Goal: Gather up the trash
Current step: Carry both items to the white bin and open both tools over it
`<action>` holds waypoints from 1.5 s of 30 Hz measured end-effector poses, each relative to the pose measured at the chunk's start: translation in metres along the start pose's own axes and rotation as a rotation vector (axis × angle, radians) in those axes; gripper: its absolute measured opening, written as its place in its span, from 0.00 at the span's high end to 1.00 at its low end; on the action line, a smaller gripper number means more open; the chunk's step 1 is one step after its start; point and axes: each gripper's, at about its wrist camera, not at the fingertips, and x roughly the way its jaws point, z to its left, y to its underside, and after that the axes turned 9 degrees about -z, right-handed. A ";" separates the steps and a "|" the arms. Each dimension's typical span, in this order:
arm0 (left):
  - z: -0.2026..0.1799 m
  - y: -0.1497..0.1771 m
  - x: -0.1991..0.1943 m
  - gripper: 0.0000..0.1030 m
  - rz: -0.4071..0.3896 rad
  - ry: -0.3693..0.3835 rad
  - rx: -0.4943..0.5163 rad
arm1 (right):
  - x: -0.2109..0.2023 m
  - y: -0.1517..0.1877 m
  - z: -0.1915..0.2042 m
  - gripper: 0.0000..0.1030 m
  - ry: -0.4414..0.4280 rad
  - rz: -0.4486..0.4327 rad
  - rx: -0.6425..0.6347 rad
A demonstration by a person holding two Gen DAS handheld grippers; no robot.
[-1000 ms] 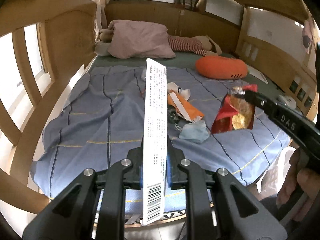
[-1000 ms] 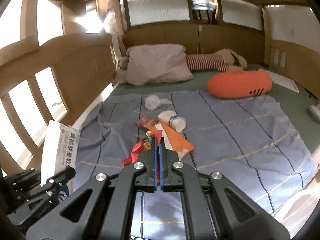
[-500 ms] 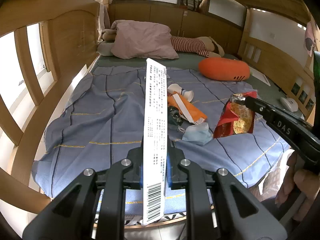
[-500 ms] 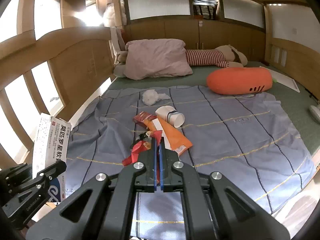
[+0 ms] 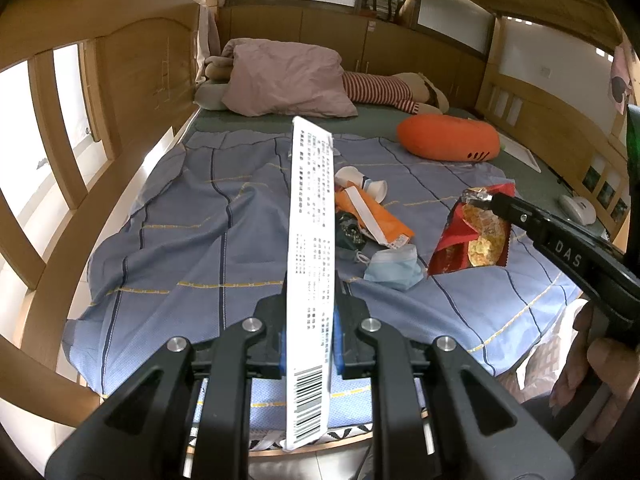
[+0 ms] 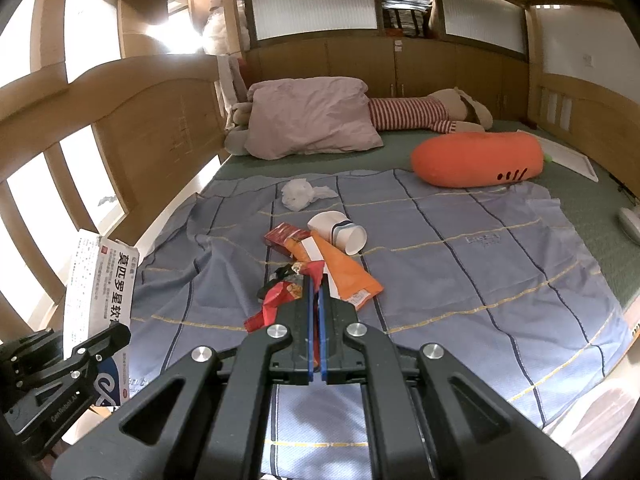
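Trash is in both grips already. Nearest, the left gripper (image 5: 310, 334) is clenched on a white medicine box (image 5: 310, 240) that stands on edge between its blue pads, barcode at the near end and columns of fine print running away from the fingers. In the right wrist view its broad face shows large Chinese characters, 莫匹罗星软, with the rest cut off by the gripper. The right gripper (image 6: 316, 312) is pinched tight on the top edge of a red snack bag (image 5: 474, 236), which hangs below its fingertips, clear of the blue sheet (image 5: 180, 240). "DAS" is printed on that gripper's finger; "CenRobot.AI" can be made out on the left one.

Just beyond the fingers lie the pieces not yet picked up: a blue face mask (image 5: 394, 266), a dark crumpled wrapper (image 5: 350, 232), an orange packet (image 5: 374, 216), a small red box (image 6: 286, 236) and a tipped paper cup (image 6: 340, 232). Farther off sits a wad of tissue (image 6: 298, 194), then an orange carrot cushion (image 6: 476, 160) and a pink pillow (image 6: 312, 118) at the far end.

With both grippers full, the step in hand looks like carrying the load off. The next move calls for a bin or bag; none can be identified here, so it must be found before either grip is loosened.
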 end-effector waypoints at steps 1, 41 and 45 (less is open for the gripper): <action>0.000 0.000 0.000 0.84 0.001 0.000 -0.001 | 0.000 0.000 -0.001 0.97 0.000 -0.001 0.002; -0.311 0.039 -0.032 0.23 0.397 0.737 0.228 | -0.282 0.017 -0.255 0.05 0.355 -0.257 0.400; -0.243 -0.006 -0.054 0.07 0.105 0.556 0.158 | -0.251 0.004 -0.228 0.04 0.302 -0.252 0.413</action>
